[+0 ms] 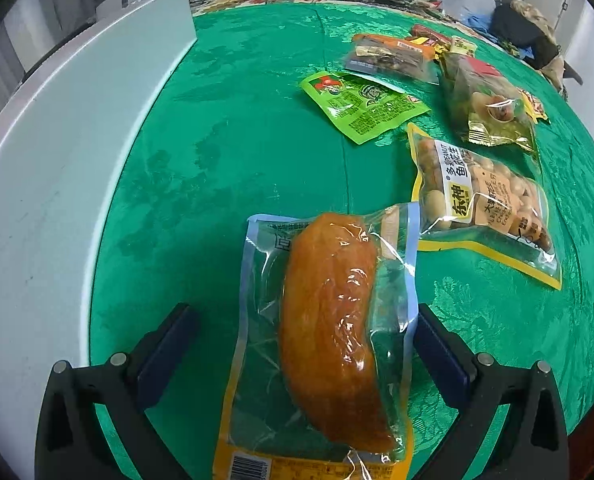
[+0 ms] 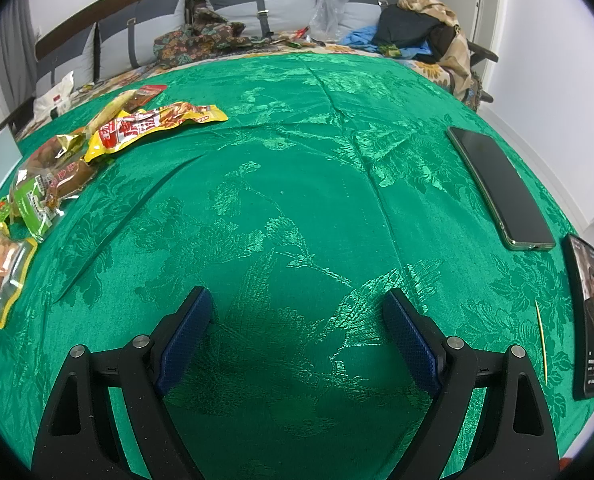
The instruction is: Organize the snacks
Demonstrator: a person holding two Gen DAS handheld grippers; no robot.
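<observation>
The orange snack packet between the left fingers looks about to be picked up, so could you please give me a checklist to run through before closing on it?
1. Left hand-held gripper open wide enough: ok, both fingers stand apart.
2. Orange snack packet lies between the fingers: ok, though nearer the right finger.
3. Packet free of neighbours: ok, the peanut bag lies beside its top corner, not on it.
4. Finger contact with the packet: cannot tell; the right pad is at the film's edge.
5. White box at the left, unobstructed: ok.
6. Right hand-held gripper out of the way: ok, open over bare green cloth.
</observation>
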